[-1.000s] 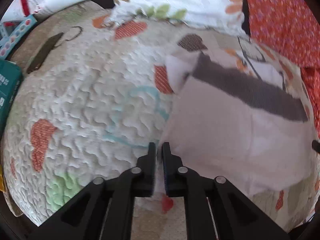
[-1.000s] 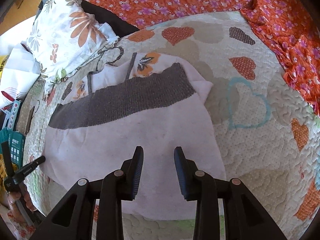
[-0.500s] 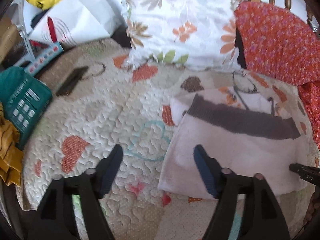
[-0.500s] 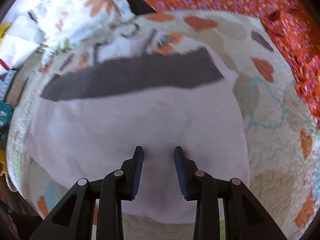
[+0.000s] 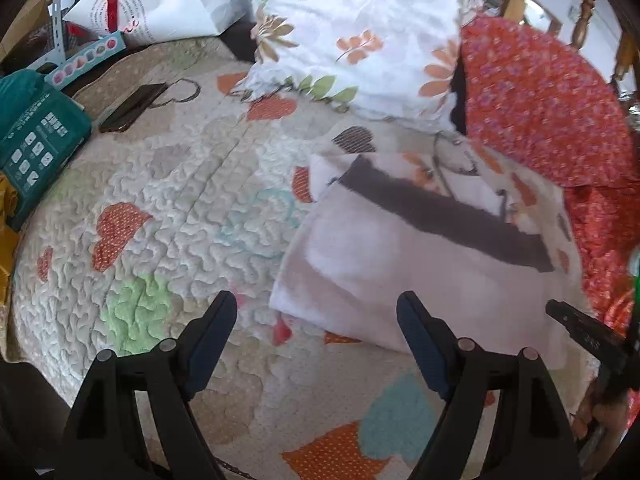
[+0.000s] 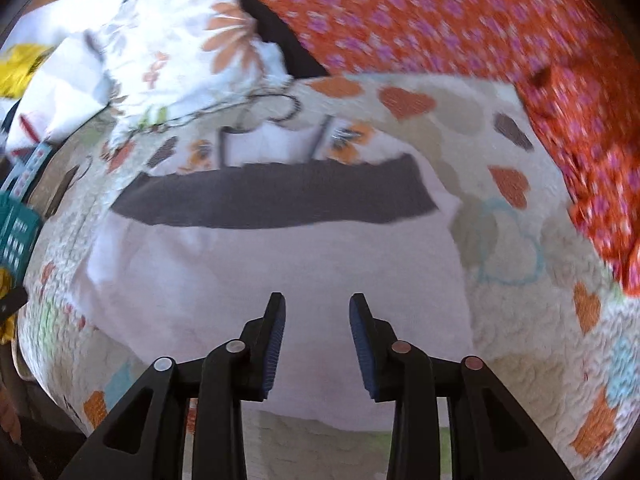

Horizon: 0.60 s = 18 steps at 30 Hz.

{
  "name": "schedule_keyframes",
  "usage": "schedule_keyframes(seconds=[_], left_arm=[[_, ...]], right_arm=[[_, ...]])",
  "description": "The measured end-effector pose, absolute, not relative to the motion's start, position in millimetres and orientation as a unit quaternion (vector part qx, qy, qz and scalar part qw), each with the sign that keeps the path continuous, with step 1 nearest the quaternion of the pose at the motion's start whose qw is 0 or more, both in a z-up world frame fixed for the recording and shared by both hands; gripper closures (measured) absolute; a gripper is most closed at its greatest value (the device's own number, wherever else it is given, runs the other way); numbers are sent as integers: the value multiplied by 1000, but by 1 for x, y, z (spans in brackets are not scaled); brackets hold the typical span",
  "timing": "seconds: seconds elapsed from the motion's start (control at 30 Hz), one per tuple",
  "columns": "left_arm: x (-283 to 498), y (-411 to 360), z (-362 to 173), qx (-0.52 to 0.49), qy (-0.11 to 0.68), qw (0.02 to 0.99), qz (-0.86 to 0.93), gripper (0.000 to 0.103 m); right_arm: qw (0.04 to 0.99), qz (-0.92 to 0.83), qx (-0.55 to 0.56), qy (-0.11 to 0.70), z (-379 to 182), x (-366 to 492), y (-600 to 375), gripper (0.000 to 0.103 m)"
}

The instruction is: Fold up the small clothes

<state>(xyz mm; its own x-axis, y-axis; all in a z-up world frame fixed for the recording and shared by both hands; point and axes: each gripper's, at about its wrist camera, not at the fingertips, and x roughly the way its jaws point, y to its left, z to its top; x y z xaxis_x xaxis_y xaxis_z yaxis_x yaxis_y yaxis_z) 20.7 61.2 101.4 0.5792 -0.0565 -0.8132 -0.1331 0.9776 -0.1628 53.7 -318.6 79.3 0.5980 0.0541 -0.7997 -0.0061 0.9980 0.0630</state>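
Left wrist: left gripper (image 5: 316,312) fingers opening, empty; right gripper (image 6: 316,314) opening above garment (image 6: 280,272).

Both wrist views downward, shared garment (image 5: 404,264)

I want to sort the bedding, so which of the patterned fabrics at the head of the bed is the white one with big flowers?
The floral pillow, beside the orange-red cloth with small purple flowers.
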Motion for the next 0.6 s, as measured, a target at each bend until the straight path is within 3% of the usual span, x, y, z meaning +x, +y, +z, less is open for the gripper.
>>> schedule_keyframes(seconds=[0.3,0.6], left_arm=[[30,63,87,-51,441,894,61,22],[46,71,65,-38,457,885,81,22]], right_arm=[[857,14,-12,515,34,70,-295,62],[868,31,5,496,44,73,-293,59]])
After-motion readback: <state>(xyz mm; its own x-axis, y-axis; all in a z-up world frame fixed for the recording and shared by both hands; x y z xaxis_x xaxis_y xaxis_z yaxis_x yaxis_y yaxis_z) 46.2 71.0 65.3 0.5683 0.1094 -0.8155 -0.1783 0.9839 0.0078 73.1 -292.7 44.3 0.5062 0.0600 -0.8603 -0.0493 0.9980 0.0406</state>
